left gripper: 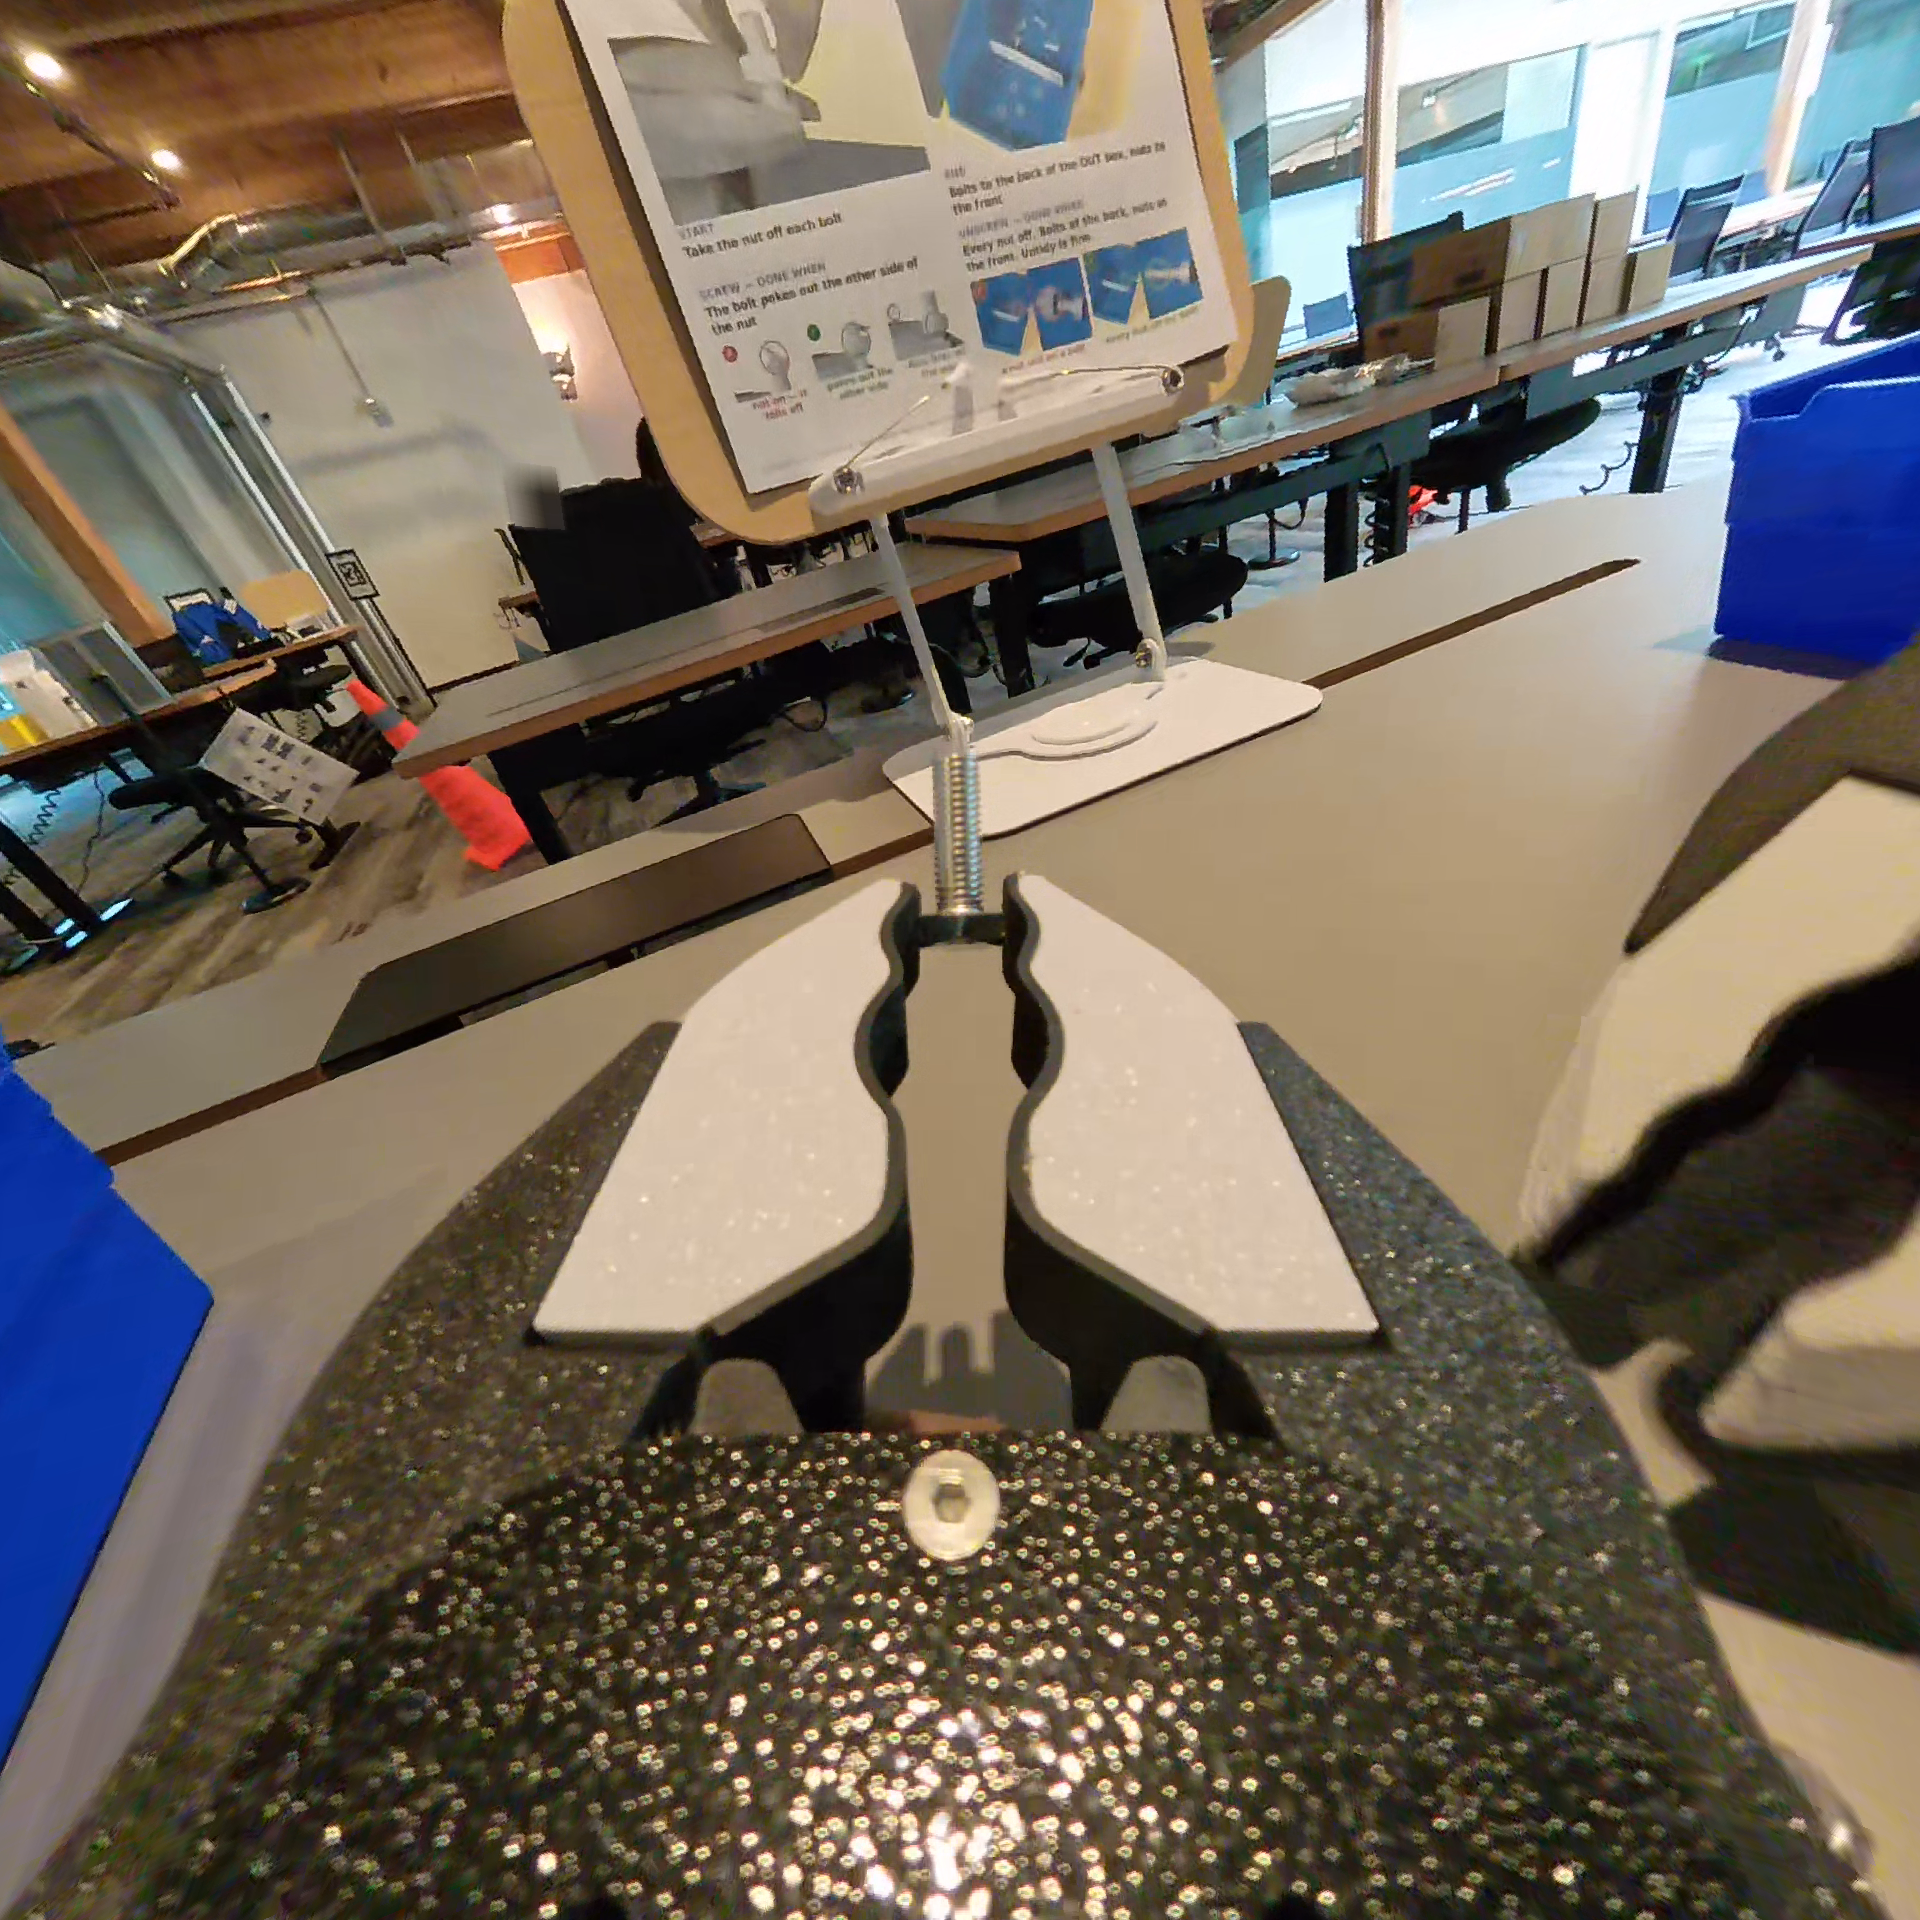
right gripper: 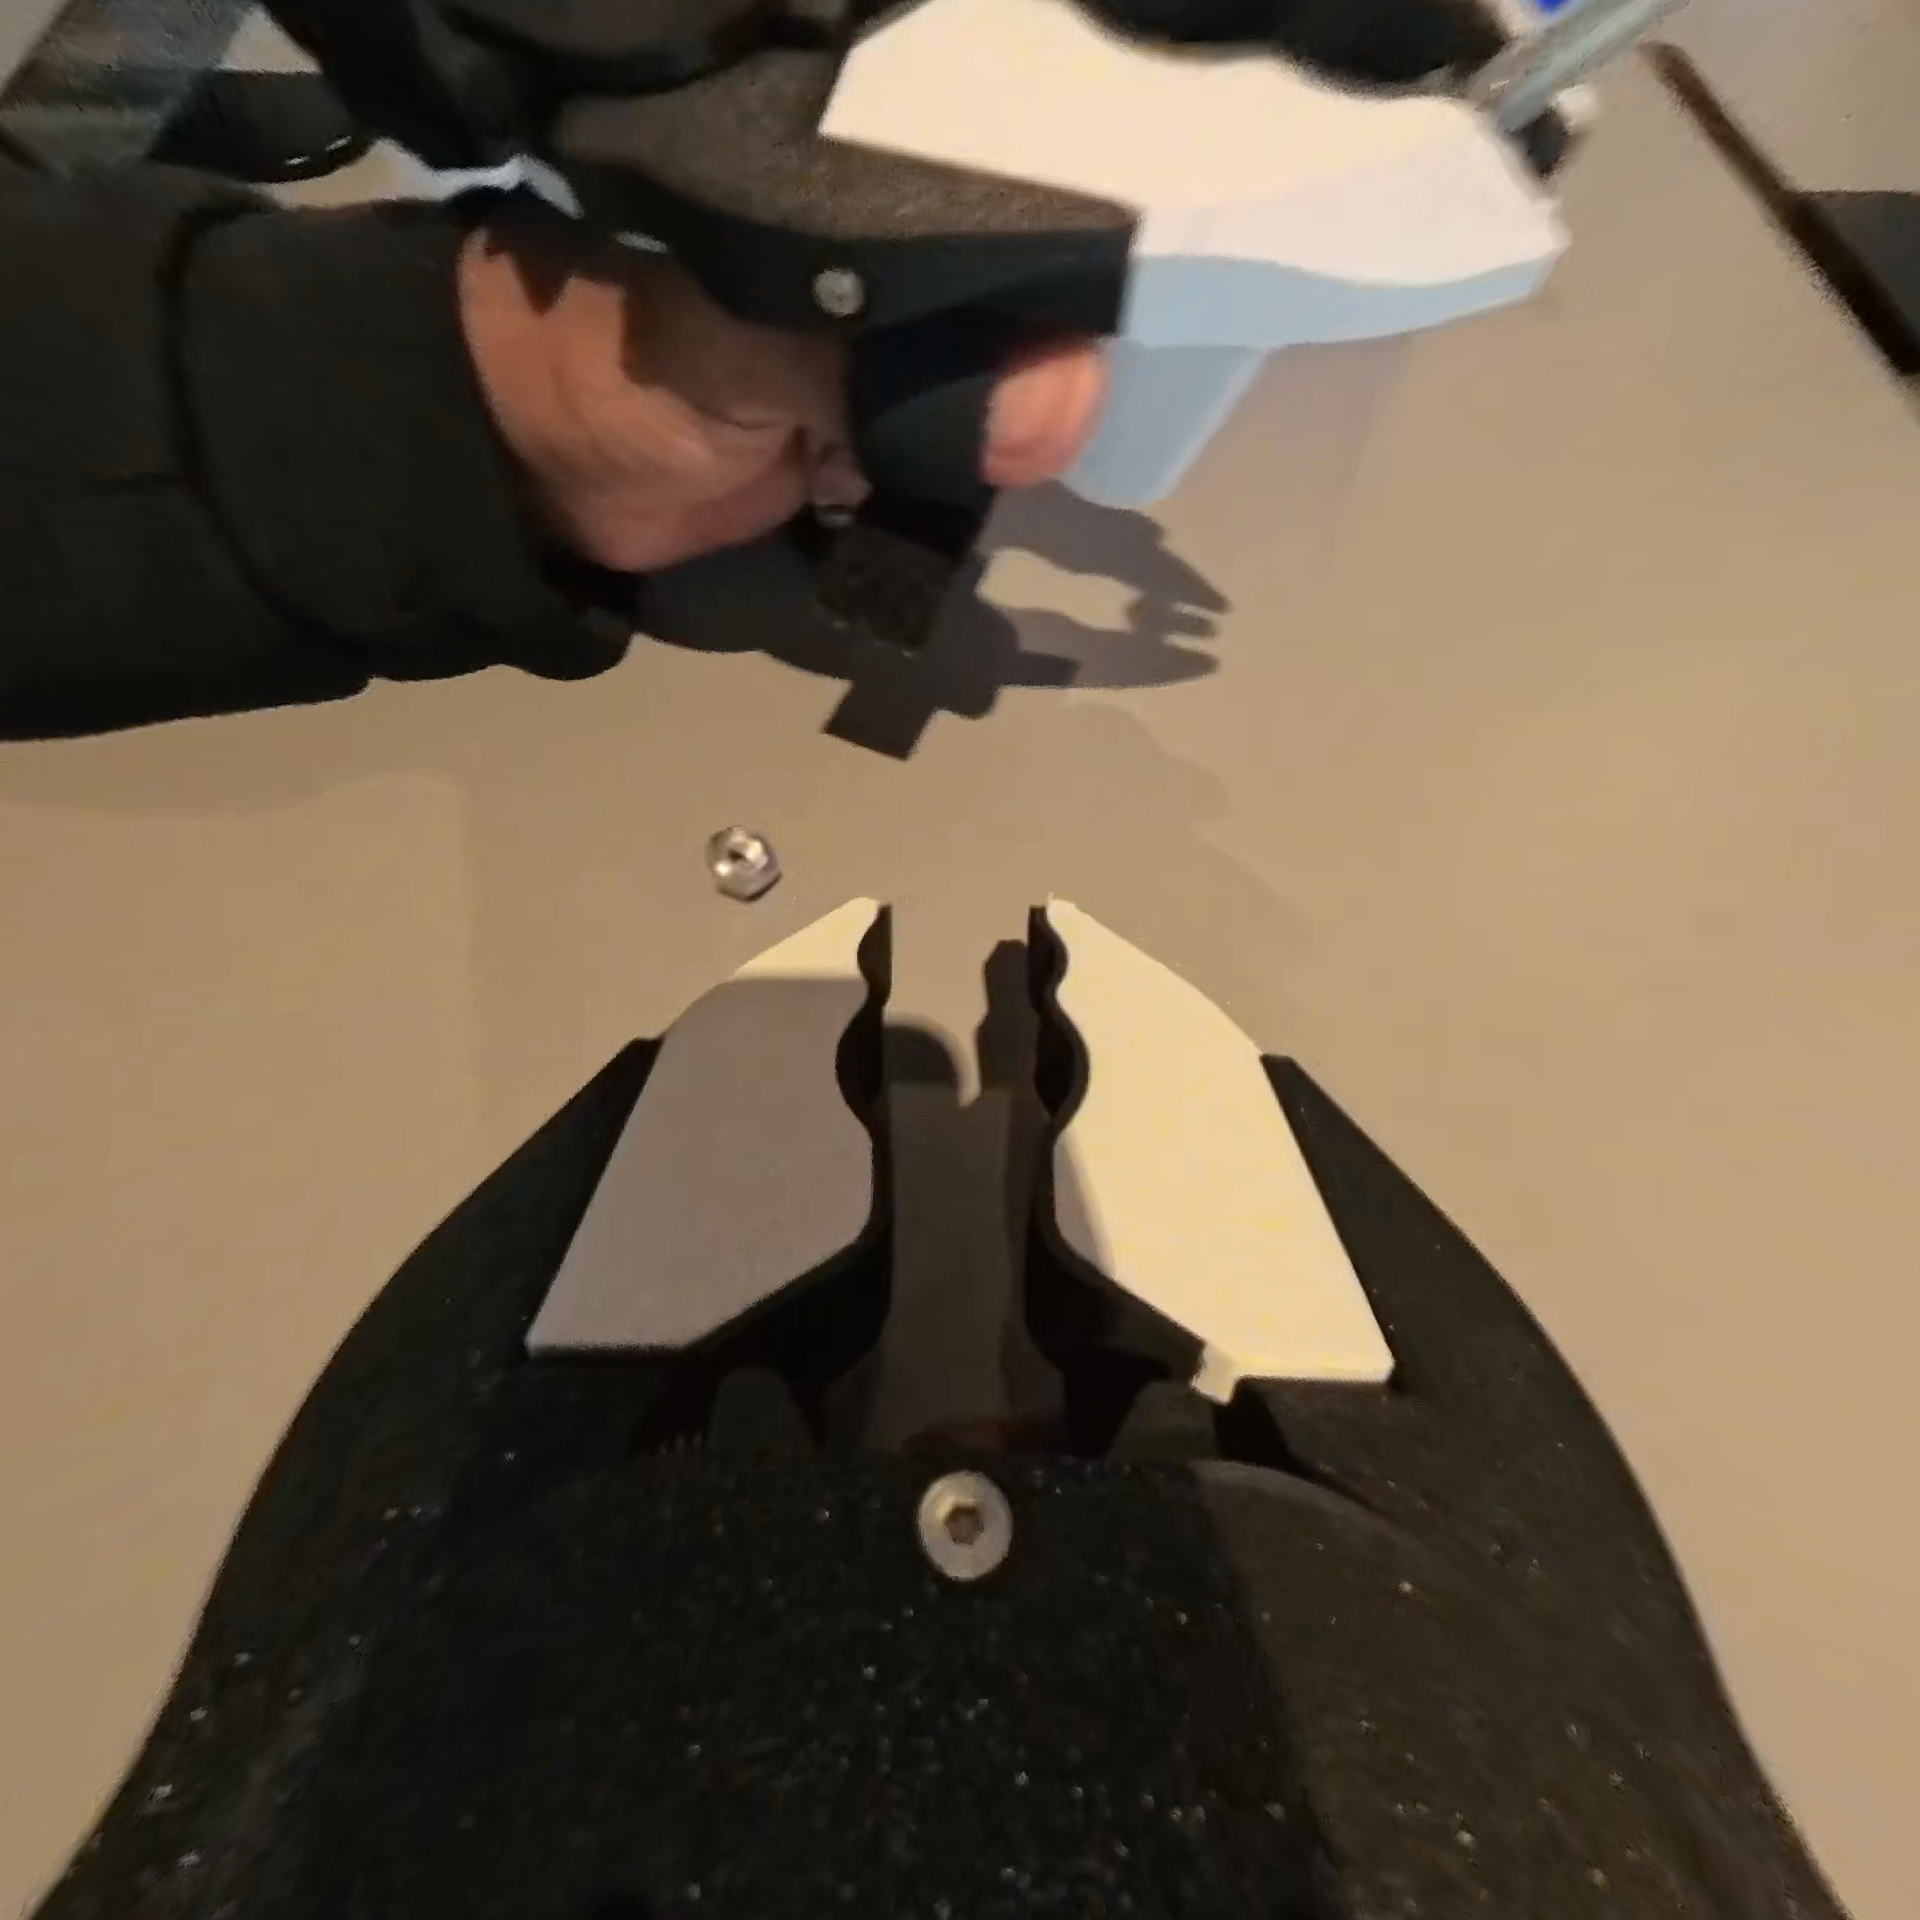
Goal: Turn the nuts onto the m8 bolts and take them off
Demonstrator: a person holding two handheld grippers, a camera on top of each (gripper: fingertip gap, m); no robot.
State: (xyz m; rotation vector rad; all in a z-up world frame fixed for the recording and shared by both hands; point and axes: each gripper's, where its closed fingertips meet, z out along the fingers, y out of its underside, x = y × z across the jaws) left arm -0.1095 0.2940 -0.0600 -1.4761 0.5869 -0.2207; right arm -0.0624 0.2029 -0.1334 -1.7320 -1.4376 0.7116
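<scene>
Left wrist view: our left gripper (left gripper: pixel 961 914), black glittery body with white finger plates, is clamped on the head of a silver threaded steel bolt (left gripper: pixel 956 821). The shank sticks out past the fingertips, pointing away from the camera, bare of any nut, above the grey tabletop (left gripper: pixel 1403 810). Behind it we see a white-based document stand (left gripper: pixel 1132 727) carrying a printed instruction sheet (left gripper: pixel 914 229). A blue plastic bin (left gripper: pixel 1829 499) sits far right, another blue bin edge (left gripper: pixel 62 1299) at left. The other gripper shows blurred at the right edge.

Right wrist view: our right gripper (right gripper: pixel 961 920) points down at the tabletop, jaws parted with a narrow gap and nothing between them. A small silver hex nut (right gripper: pixel 742 861) lies flat on the table, just beside the left fingertip, not touching it. Farther off, the person's hand (right gripper: pixel 644 416) in a black sleeve (right gripper: pixel 229 468) holds the left gripper, blurred; we cannot make out the bolt from here.
</scene>
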